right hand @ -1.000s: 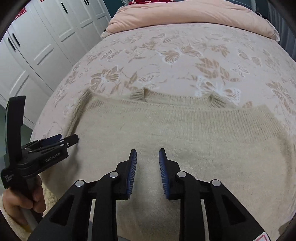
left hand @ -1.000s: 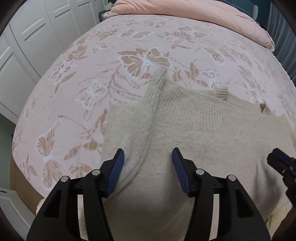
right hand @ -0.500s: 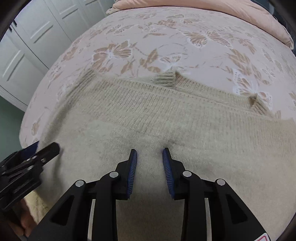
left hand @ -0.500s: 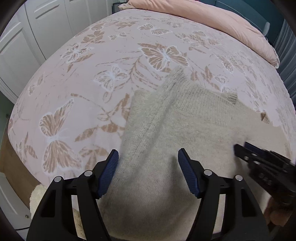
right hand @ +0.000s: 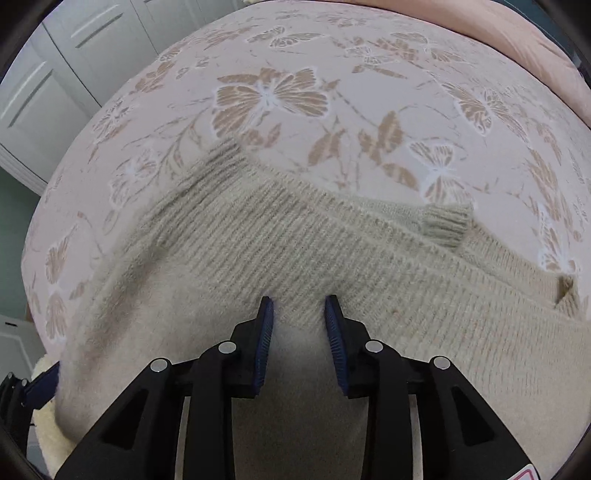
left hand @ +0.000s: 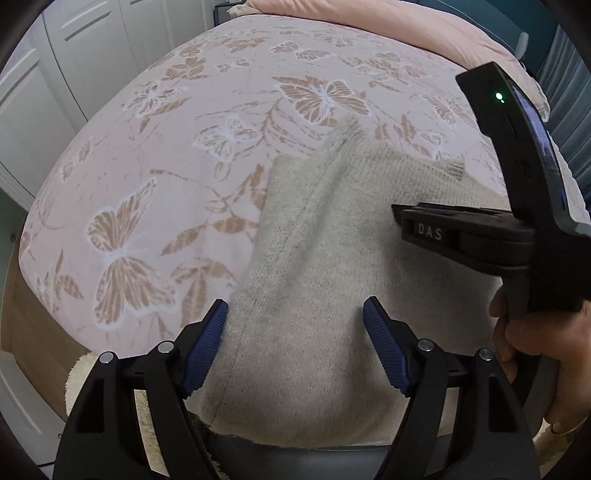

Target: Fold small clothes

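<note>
A beige knit sweater (left hand: 332, 258) lies flat on the bed, one sleeve folded over its body, its hem hanging over the near edge. My left gripper (left hand: 295, 317) is open and empty, held just above the sweater's left side near the hem. My right gripper (right hand: 299, 314) is open with a narrow gap, low over the sweater (right hand: 295, 251) below the ribbed collar (right hand: 447, 221). The right gripper also shows in the left wrist view (left hand: 399, 214), over the sweater's right part; whether it touches the cloth I cannot tell.
The bed has a pink sheet with brown butterflies (left hand: 166, 166) and a pink duvet (left hand: 406, 22) at its far end. White wardrobe doors (left hand: 55, 74) stand to the left. A cream fluffy rug (left hand: 77, 376) lies below the bed's near edge.
Both grippers have drawn back toward the near edge. The left has shifted left; the right has crossed leftward over the sweater and opened a little wider.
</note>
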